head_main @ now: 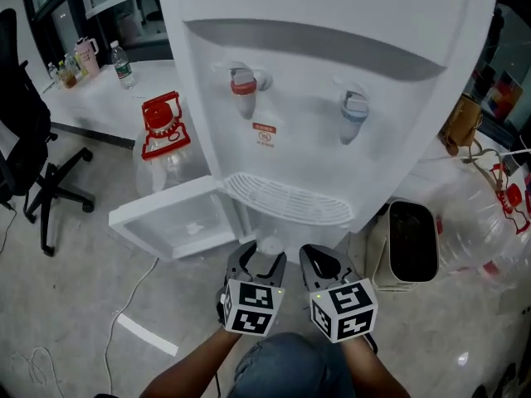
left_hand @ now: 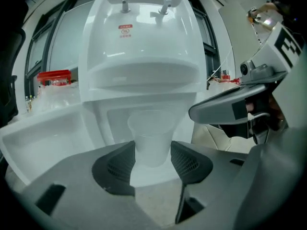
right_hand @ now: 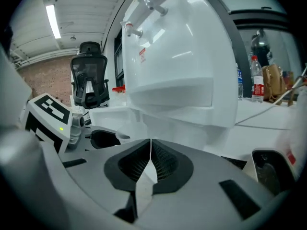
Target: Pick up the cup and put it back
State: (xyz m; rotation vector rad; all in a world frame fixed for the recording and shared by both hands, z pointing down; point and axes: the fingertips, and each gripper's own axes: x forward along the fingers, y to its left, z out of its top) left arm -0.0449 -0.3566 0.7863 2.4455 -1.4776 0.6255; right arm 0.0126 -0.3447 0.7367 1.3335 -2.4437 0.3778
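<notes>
Nearest, the left gripper [head_main: 262,262] has its fingers [left_hand: 117,169] set fairly wide on a translucent plastic cup [left_hand: 152,138], pads against its sides by the look of it. The cup stands upright at the fingertips, rim up. The right gripper [head_main: 319,264] sits just beside, fingers [right_hand: 165,164] pressed together on nothing. Straight ahead and low is the water dispenser [head_main: 332,73], its bottom compartment open with the door [head_main: 174,218] swung left, below the drip tray [head_main: 286,199]; likely where the cup returns, so the left hand does the work

White water dispenser [head_main: 332,98]; black chair [head_main: 23,131]; perhaps a bin [head_main: 412,243].
</notes>
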